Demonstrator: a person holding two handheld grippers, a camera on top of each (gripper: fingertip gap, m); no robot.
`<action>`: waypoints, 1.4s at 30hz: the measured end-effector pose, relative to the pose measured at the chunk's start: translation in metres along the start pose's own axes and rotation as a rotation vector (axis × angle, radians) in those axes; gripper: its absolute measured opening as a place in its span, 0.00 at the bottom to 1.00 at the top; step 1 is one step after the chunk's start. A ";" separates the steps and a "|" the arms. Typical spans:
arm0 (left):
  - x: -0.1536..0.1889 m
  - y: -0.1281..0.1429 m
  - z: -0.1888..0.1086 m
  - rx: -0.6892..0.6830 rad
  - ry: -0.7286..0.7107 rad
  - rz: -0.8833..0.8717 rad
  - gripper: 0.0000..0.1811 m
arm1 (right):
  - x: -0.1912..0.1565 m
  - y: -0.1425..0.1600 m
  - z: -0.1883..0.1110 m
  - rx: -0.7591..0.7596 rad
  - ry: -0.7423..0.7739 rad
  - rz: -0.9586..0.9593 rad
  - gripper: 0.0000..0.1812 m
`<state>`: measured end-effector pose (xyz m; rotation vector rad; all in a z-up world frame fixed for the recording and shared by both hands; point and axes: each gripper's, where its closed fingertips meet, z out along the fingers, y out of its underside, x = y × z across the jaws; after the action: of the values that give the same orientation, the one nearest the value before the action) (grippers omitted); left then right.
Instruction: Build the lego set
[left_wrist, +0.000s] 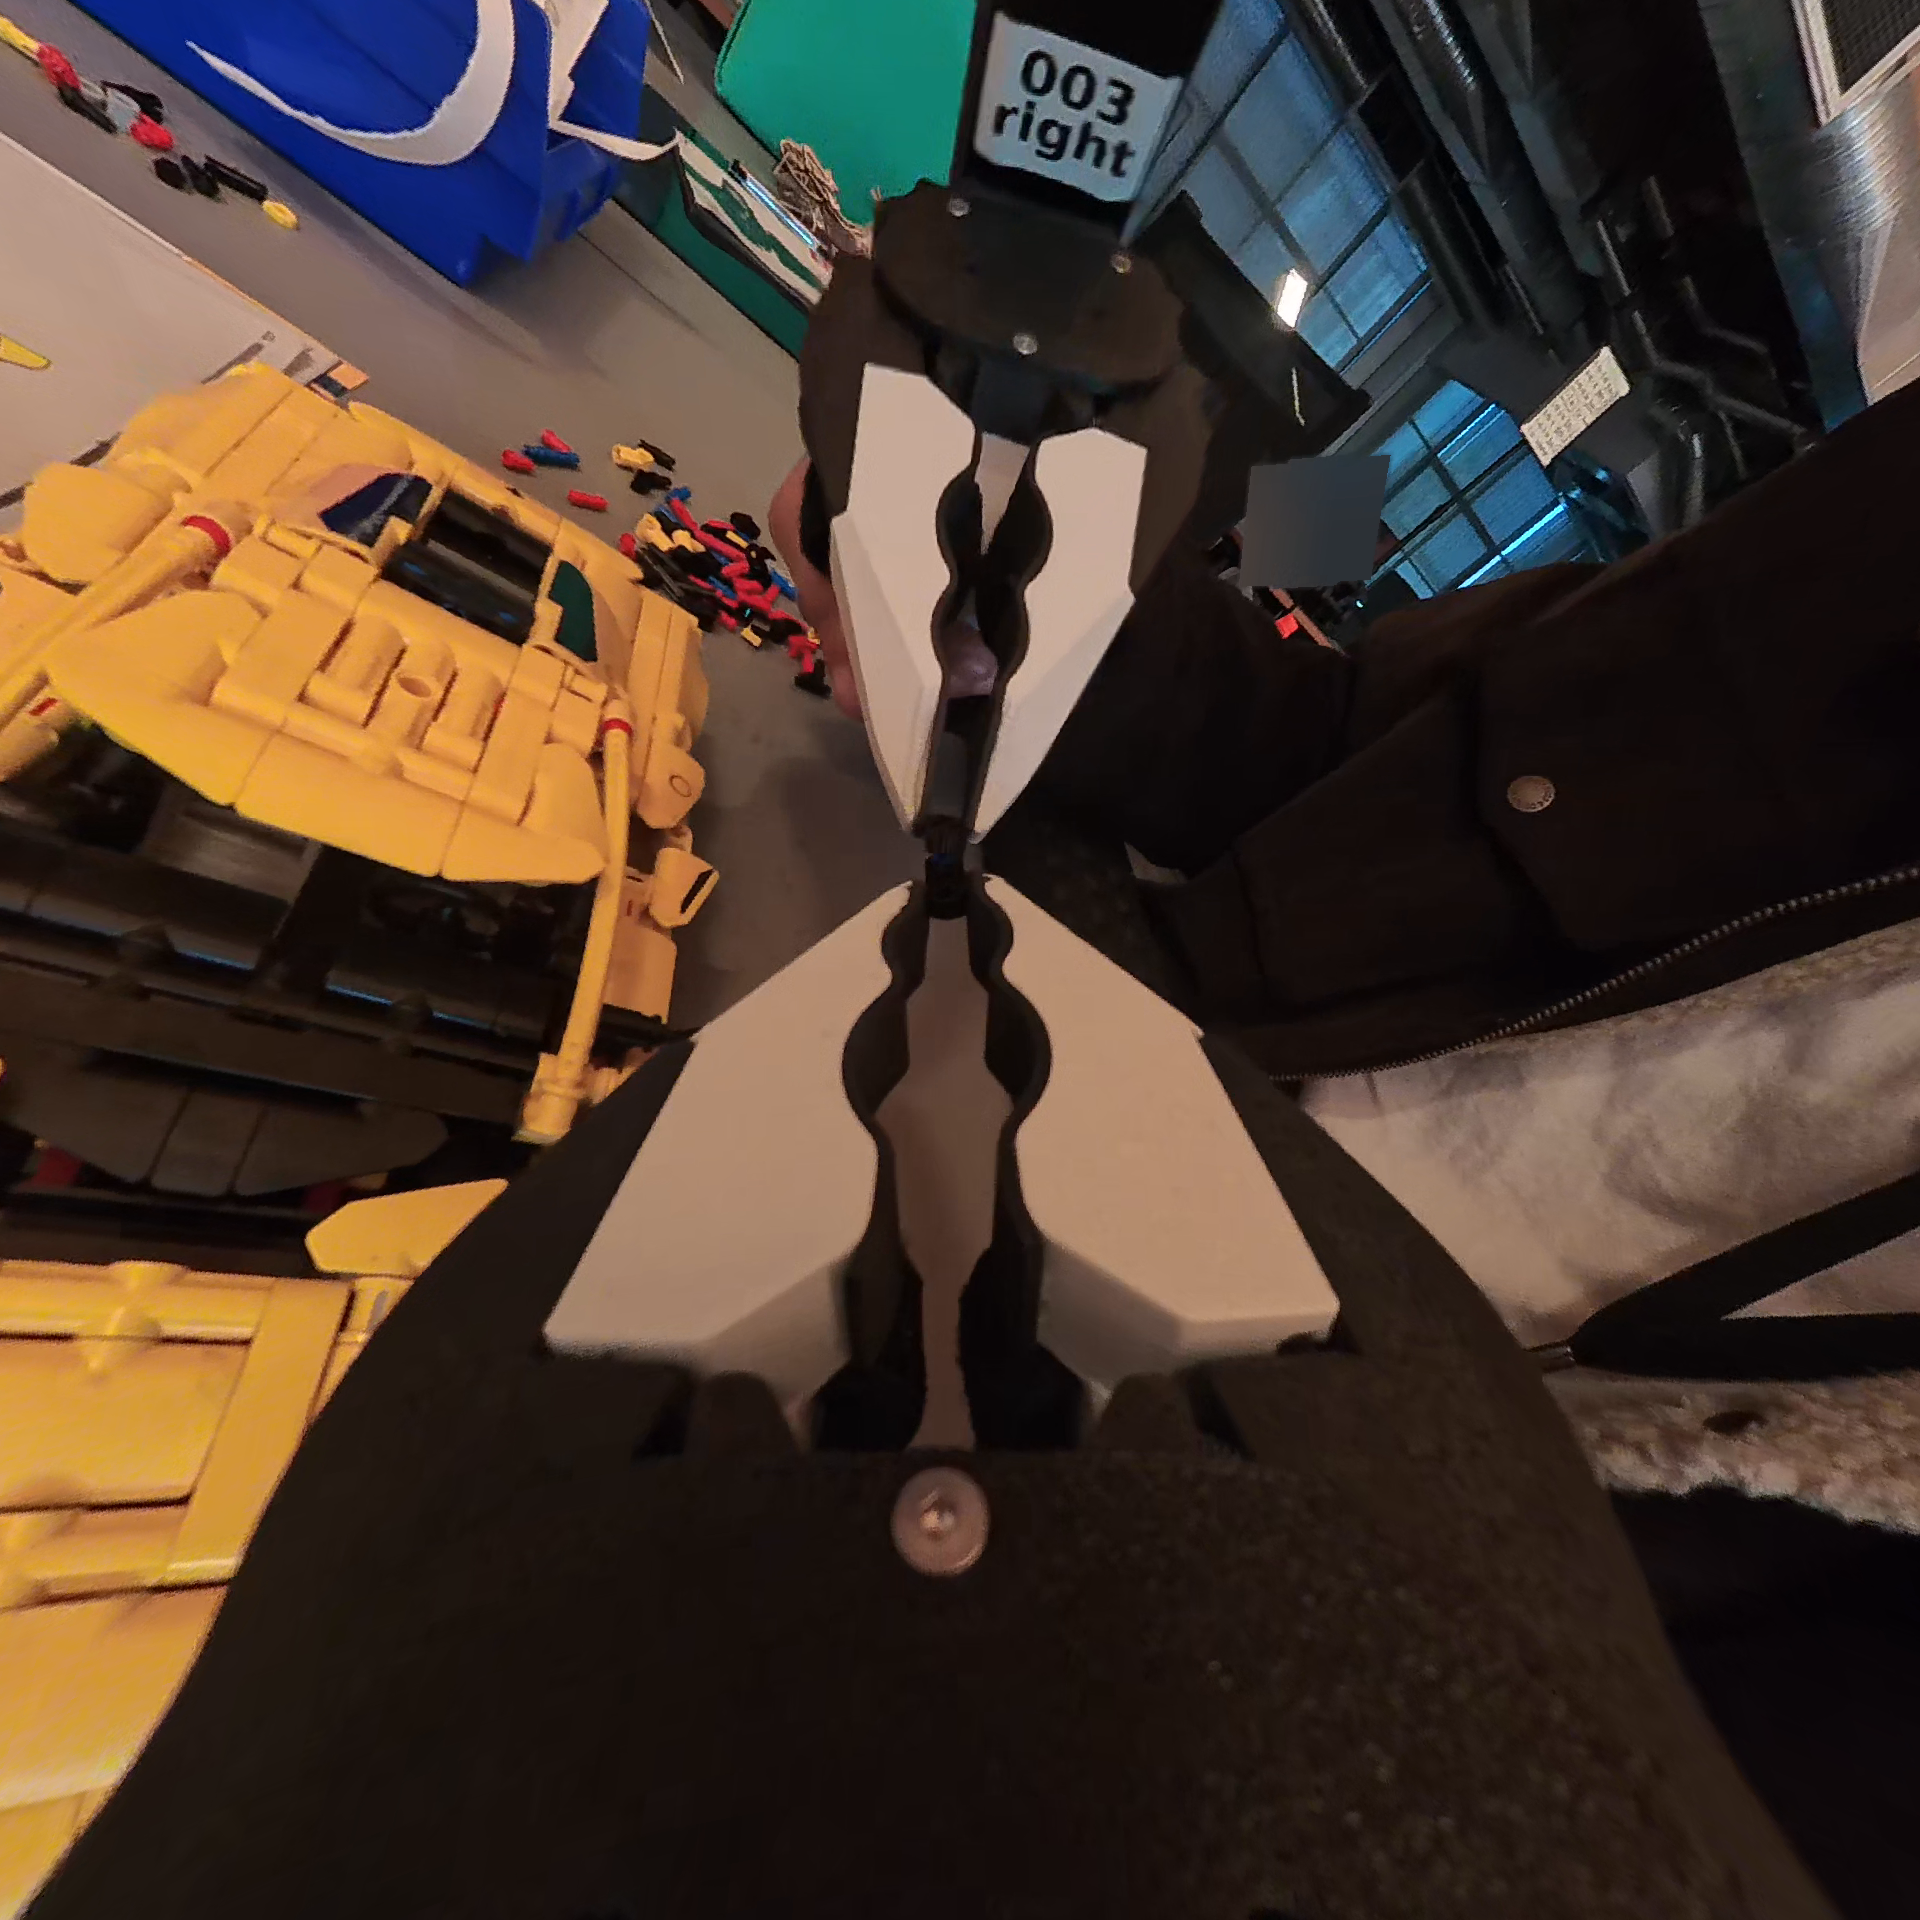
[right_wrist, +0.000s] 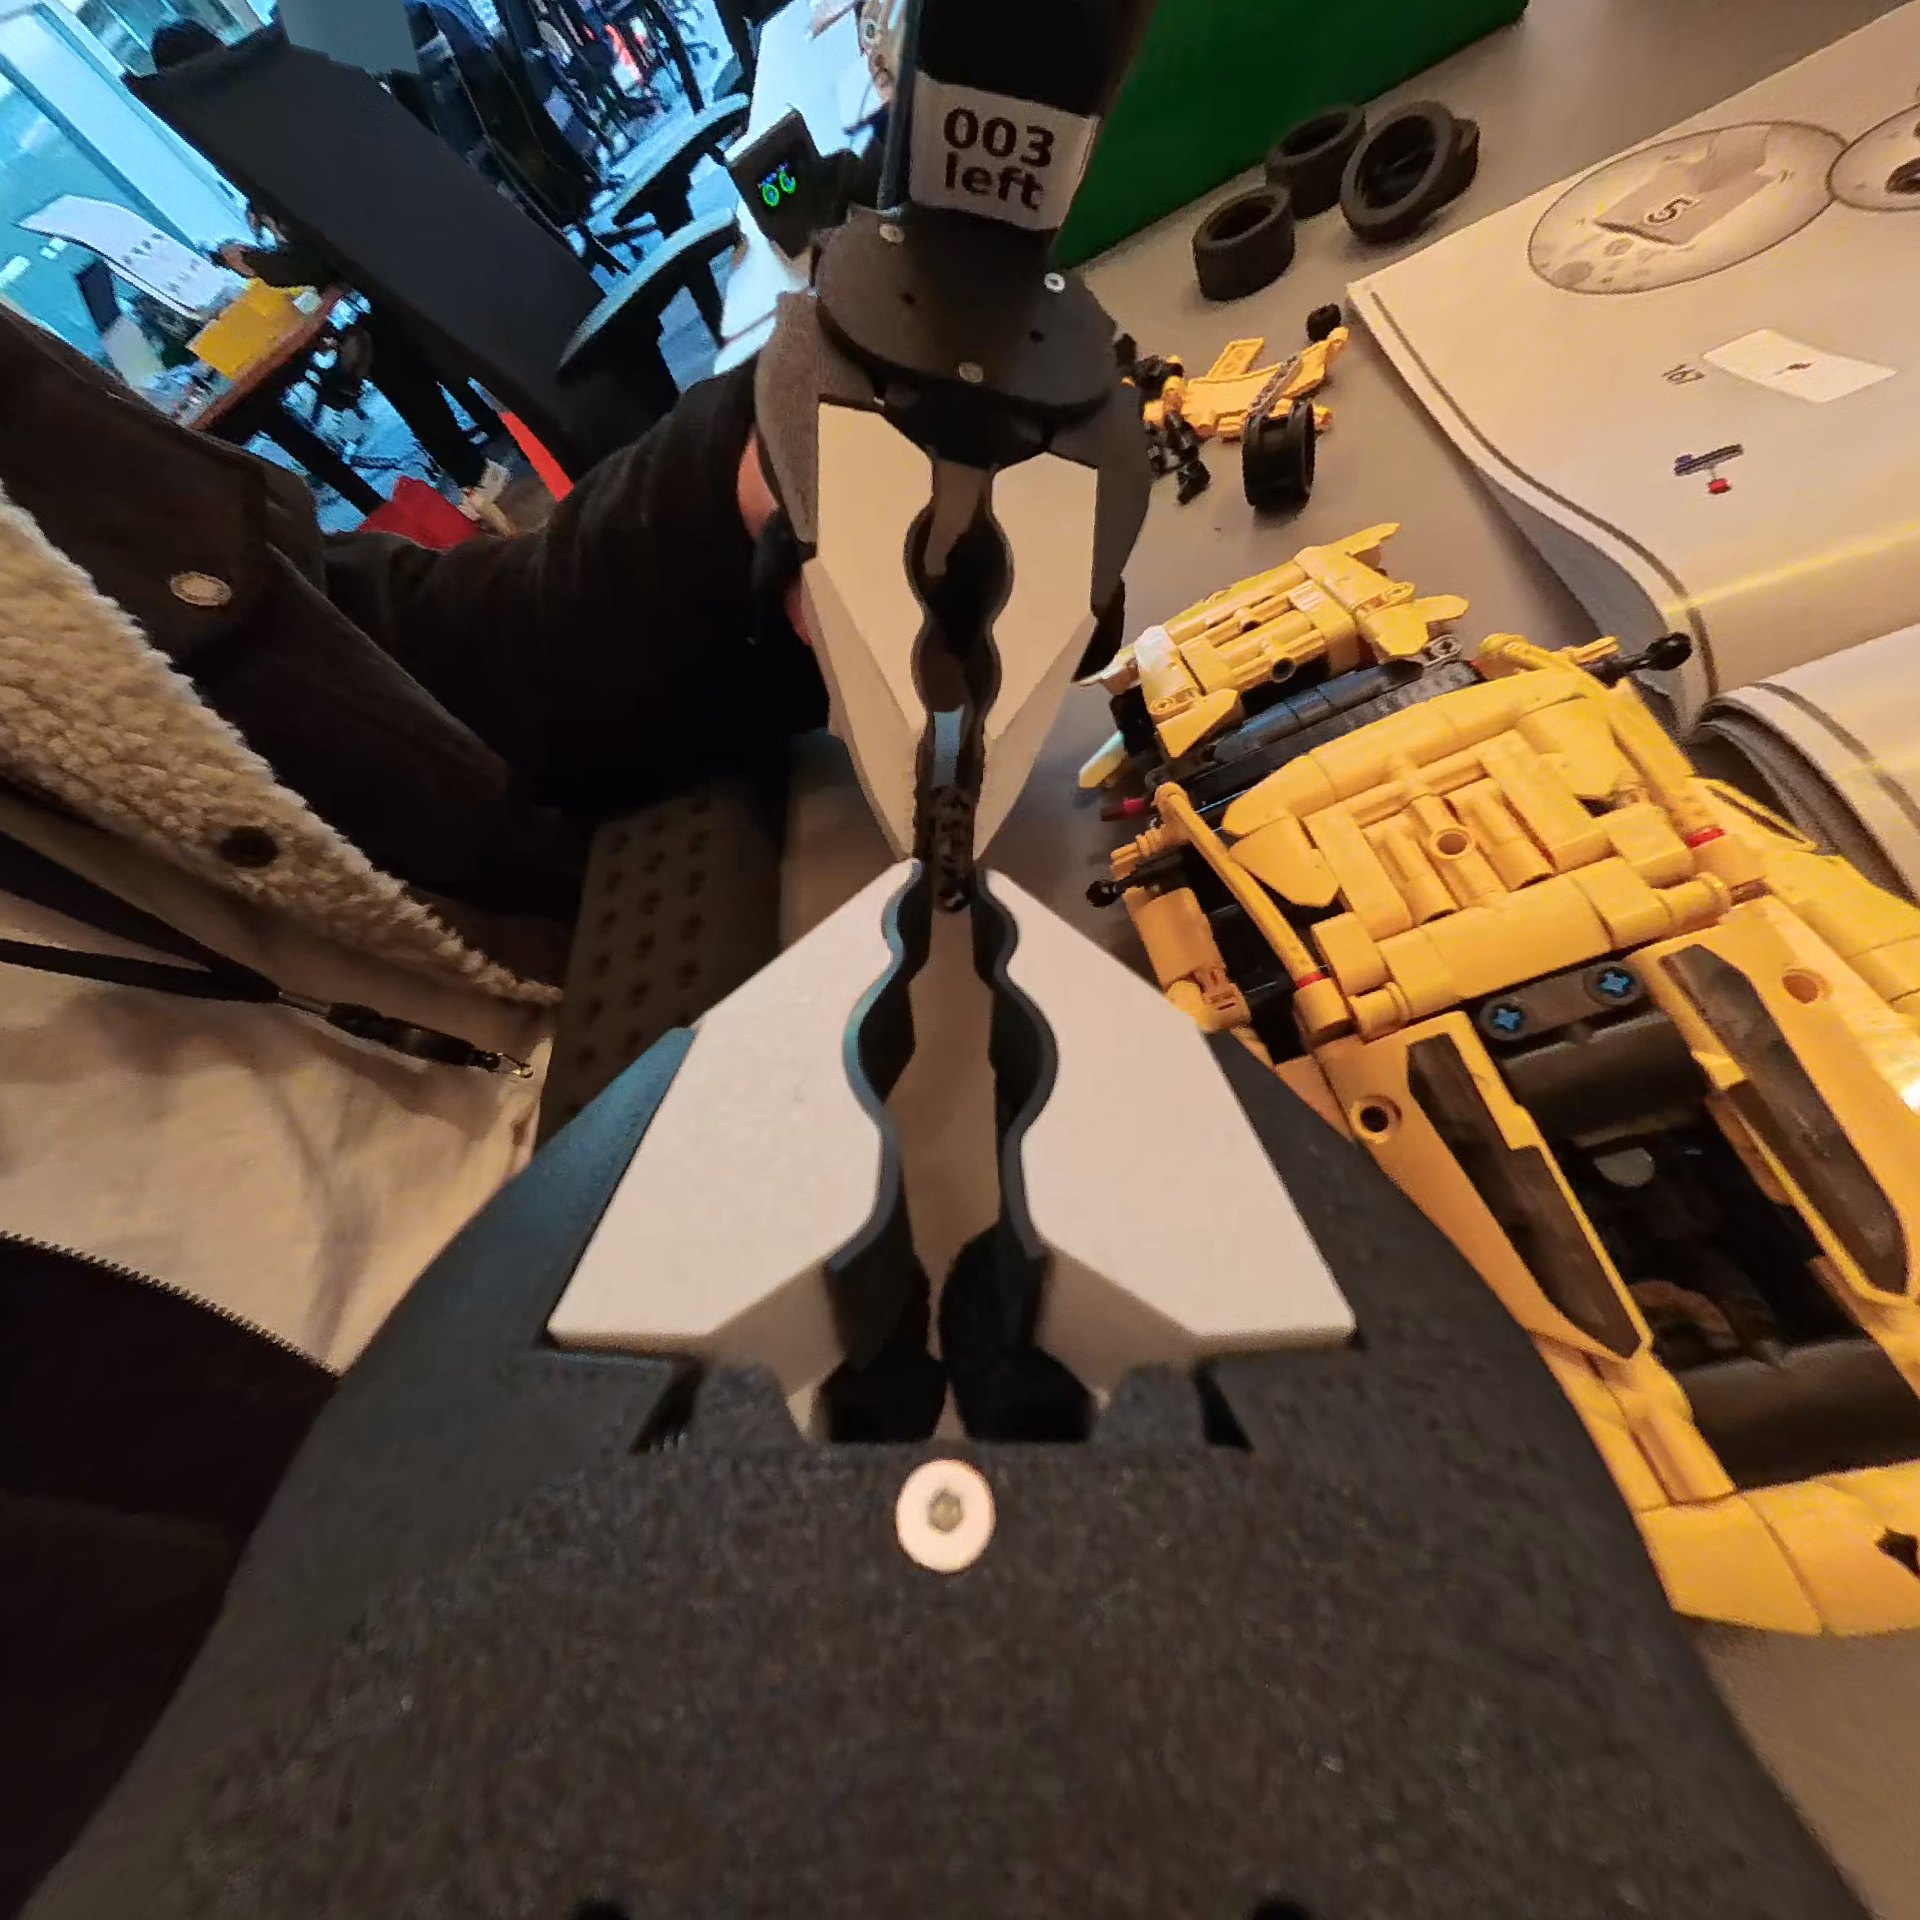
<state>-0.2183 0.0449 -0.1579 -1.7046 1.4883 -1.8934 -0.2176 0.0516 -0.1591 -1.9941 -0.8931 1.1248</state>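
pinching one small black lego piece (left_wrist: 943, 883) tip to tip, left tool (left_wrist: 943, 894), right tool (right_wrist: 948, 894), yellow car (right_wrist: 1558, 987) beside

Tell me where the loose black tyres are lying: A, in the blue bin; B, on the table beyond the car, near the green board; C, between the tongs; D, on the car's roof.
B: the right wrist view shows the tyres on the grey table past the yellow car, beside the green board.
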 end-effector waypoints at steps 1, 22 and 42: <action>0.000 0.000 0.000 0.003 -0.002 0.005 0.03 | 0.000 0.000 0.000 0.003 -0.017 0.023 0.03; 0.002 0.016 0.013 -0.099 -0.001 0.032 0.03 | -0.008 0.022 0.004 -0.221 -0.173 0.067 0.03; 0.005 0.006 0.008 -0.033 0.022 0.018 0.04 | -0.009 0.010 -0.004 -0.053 -0.245 0.133 0.03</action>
<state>-0.2158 0.0344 -0.1606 -1.6838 1.5456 -1.8949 -0.2153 0.0384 -0.1616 -2.0117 -0.9308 1.4591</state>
